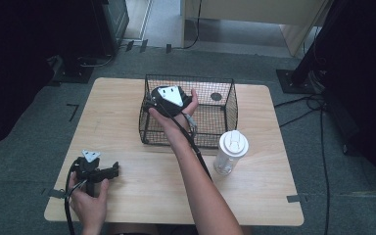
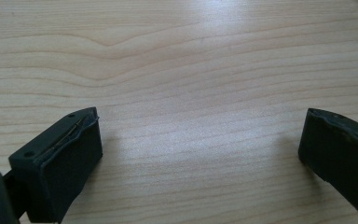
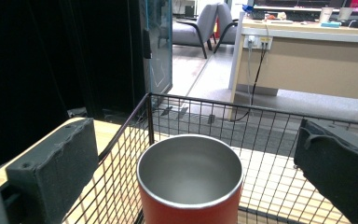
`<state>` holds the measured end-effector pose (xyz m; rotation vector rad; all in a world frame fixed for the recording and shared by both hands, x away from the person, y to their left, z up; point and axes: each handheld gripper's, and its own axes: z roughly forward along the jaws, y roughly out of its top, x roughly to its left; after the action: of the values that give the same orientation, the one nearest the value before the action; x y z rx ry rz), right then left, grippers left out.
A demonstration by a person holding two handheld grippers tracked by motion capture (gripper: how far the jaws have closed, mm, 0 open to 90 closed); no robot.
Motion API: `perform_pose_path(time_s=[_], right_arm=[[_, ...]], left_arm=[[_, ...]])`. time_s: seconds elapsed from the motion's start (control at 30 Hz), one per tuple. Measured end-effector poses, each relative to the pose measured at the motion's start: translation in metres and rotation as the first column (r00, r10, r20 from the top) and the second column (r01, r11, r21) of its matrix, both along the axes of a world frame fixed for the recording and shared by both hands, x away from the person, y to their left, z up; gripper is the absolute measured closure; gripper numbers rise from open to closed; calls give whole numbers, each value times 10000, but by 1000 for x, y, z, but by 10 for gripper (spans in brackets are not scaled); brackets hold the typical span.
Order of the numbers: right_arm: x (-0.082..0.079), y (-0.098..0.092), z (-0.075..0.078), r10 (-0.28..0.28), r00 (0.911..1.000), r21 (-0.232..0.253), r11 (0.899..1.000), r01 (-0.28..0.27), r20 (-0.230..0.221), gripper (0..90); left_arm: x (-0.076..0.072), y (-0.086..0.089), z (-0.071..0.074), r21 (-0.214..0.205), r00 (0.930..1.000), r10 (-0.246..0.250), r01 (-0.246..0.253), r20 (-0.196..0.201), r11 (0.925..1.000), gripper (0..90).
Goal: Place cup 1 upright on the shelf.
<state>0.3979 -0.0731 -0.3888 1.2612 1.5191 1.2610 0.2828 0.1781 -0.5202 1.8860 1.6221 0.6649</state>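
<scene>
Your left tool [image 1: 108, 171] rests at the near left corner of the tabletop [image 1: 127, 196], your hand [image 1: 89, 203] wrapped around its grip and the grey three-cornered plate facing up. In the left gripper view its jaws stand wide apart with bare wood grain between them; it is released and grasps nothing. No writing can be read on it or on the wood.

Moving right, your right arm reaches forward across the tabletop to the black wire basket [image 1: 230, 105] that stands at the middle of the far half. Your right tool [image 1: 156, 100] sits over the basket's left part, its cable trailing back along your forearm. In the right gripper view [image 3: 193, 158] its jaws are spread wide, one on each side of a red cup [image 3: 189, 205] with a bare metal inside. The cup stands upright in the basket, near its left wall, with its mouth open to the camera. Neither jaw touches the cup; there is a clear gap on both sides, so this tool is released too. No brand or label is legible on the cup.

Further right, just outside the basket's near right corner, a clear bottle with a white lid [image 1: 232, 152] stands upright on the tabletop. The raised marks on its lid are too small to read.
</scene>
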Motion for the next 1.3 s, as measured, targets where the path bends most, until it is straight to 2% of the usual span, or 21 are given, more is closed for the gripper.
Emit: perform_pose_path(time_s=[0.33,0.43,0.67,0.8,0.9,0.97,1.17,1.3], right_arm=[[-29,0,-1,154,9998,-206,9997,-151,146,0],[-37,-1,-2,175,9997,-420,9990,-168,167,0],[-57,-7,-5,335,9994,-216,9992,-333,94,0],[-72,-9,-8,434,9990,-352,9984,-432,55,0],[-81,-10,-11,533,9986,-539,9971,-531,23,0],[-88,-11,-14,585,9983,-392,9975,-586,-34,0],[-104,-16,-24,759,9970,-363,9964,-764,-157,0],[-113,-21,-32,678,9975,-414,9968,-686,-211,0]], left_arm=[[0,0,0,23,10000,-2,2,-3,10000,0],[1,0,0,25,10000,-10,10,-8,10000,0],[0,0,0,9,10000,1,-1,-13,10000,0],[0,0,0,11,10000,3,-3,-15,10000,0],[0,0,0,12,10000,8,-8,-12,10000,0],[0,0,0,12,10000,4,-4,-15,10000,0],[1,0,0,11,10000,4,-4,-10,10000,0],[1,0,0,4,10000,11,-11,-9,10000,0]])
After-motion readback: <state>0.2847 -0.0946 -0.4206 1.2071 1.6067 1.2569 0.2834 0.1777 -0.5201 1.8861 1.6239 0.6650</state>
